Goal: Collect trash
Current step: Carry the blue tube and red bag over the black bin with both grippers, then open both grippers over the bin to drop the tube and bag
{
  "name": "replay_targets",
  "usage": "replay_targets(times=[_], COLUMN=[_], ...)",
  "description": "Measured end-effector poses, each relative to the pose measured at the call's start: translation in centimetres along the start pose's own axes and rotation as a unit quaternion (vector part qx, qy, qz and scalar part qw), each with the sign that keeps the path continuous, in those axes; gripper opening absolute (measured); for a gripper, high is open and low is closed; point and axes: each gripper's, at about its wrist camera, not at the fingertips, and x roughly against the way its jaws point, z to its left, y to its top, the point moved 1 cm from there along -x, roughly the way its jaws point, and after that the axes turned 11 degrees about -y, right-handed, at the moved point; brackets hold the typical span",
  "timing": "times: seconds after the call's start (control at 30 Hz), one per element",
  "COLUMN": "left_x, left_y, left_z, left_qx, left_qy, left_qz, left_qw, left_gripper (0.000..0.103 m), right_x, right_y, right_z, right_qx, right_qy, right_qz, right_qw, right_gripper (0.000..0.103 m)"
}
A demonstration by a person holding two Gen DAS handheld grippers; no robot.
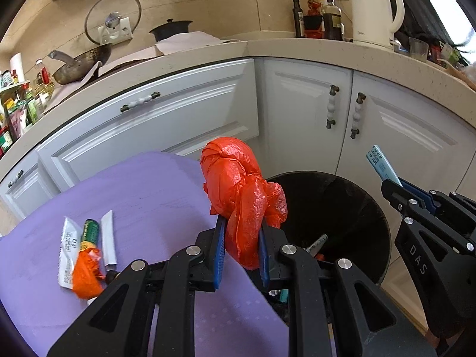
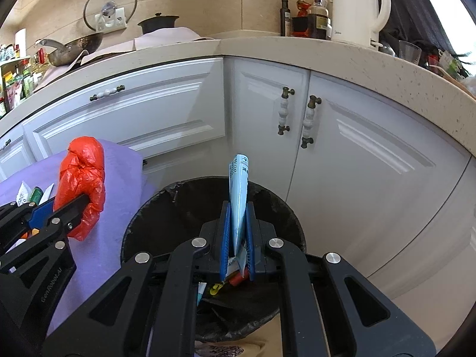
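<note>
The left tool (image 1: 241, 238) is clamped on a crumpled orange-red thin plastic bag (image 1: 238, 190), which hangs between the purple-covered table (image 1: 142, 190) and the round black lined trash bin (image 1: 357, 208). The bag looks light, soft and slippery; a pinch across its bunched middle, as here, seems safest, since loose film could slide out. The right tool (image 2: 238, 232) is closed on a pale blue flat paper sachet (image 2: 239, 190), upright above the bin's mouth. It looks light and fairly stiff, easy to hold by 1 end. Left on the table lie a white tube (image 1: 107, 238), a green tube (image 1: 89, 232), a white printed packet (image 1: 67, 247) and an orange wrapper (image 1: 87, 273), all small and light.
</note>
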Motion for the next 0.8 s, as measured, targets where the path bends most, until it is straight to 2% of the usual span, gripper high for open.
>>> replay_targets(times=[0.3, 0.4, 0.47, 0.63, 0.8], left_x=[-2.3, -3.0, -3.4, -2.9, -1.2], left_y=[0.7, 0.8, 0.8, 0.7, 0.2], left_z=[-1.1, -1.4, -1.2, -0.7, 0.5], left_qx=[-0.004, -0.003, 0.003, 0.011, 0.021], left_qy=[-0.007, -0.003, -0.003, 0.003, 0.012], left_qz=[0.013, 0.015, 0.02, 0.018, 0.019], left_qw=[0.9999, 0.9999, 0.9998, 0.9998, 0.9995], left_gripper=[0.022, 0.036, 0.048, 0.054, 0.056], right_x=[-1.8, -2.4, -2.6, -2.5, -1.6], right_y=[0.0, 0.1, 0.1, -0.3, -0.7], right_z=[-0.8, -1.2, -1.4, -1.3, -0.7], right_qx=[-0.008, -0.017, -0.021, -0.021, -0.016], right_qy=[-0.007, -0.009, -0.013, -0.014, -0.008], right_qz=[0.008, 0.008, 0.01, 0.013, 0.016], right_qw=[1.0, 1.0, 1.0, 1.0, 1.0], right_gripper=[0.011, 0.022, 0.023, 0.023, 0.023])
